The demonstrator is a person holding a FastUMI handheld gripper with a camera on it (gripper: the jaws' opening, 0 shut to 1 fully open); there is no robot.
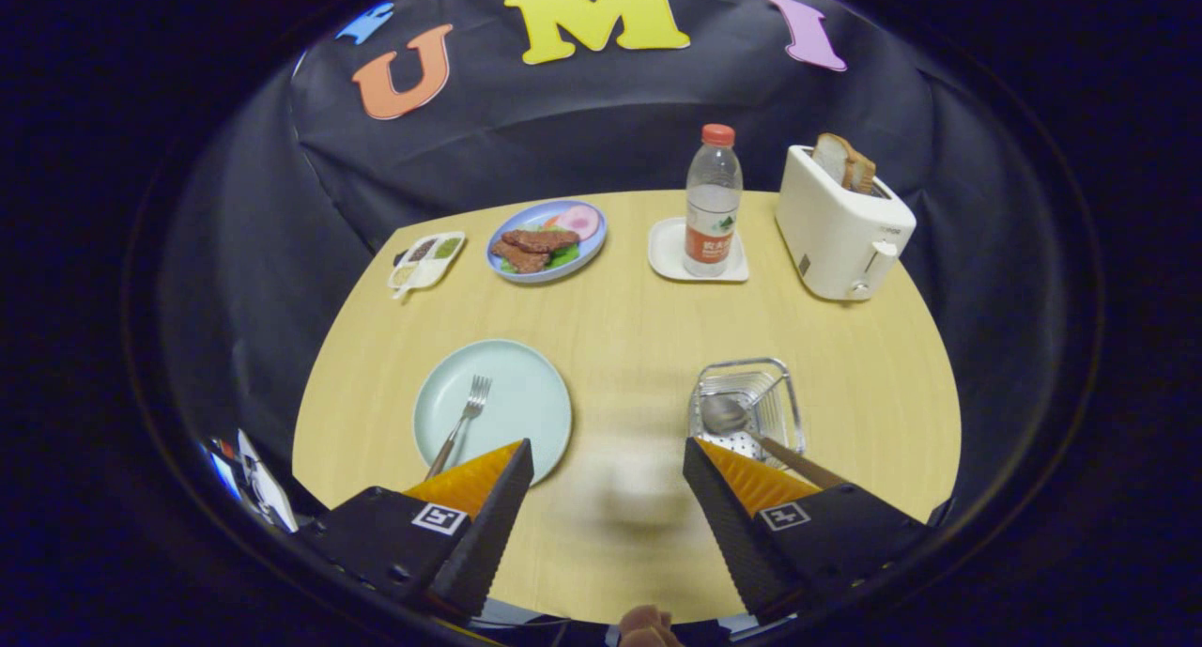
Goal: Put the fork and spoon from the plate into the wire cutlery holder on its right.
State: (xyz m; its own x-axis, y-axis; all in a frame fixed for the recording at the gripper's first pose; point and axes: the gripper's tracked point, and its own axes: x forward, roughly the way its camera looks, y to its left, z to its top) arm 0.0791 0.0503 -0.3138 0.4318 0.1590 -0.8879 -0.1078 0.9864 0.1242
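The claw [608,459] is spread wide and holds nothing, its fingers hanging over bare tabletop [639,328] between the plate [516,393] and the holder [751,398]. The spoon [728,414] is already in the holder, bowl down in the wire basket, with its handle leaning out over the rim toward the right finger. The fork [462,422] still lies on the plate, left of the holder, tines pointing away and handle running back toward the left finger, its end seemingly at or over the plate's rim.

So half the job looks done, and the fork is the risk. It lies flat on a smooth, glossy plate, so a pinch that comes in shallow could skate off the thin handle or push the plate along the tabletop. Carrying it across, the tines could catch the wire or knock the leaning spoon handle, tipping the light holder over.
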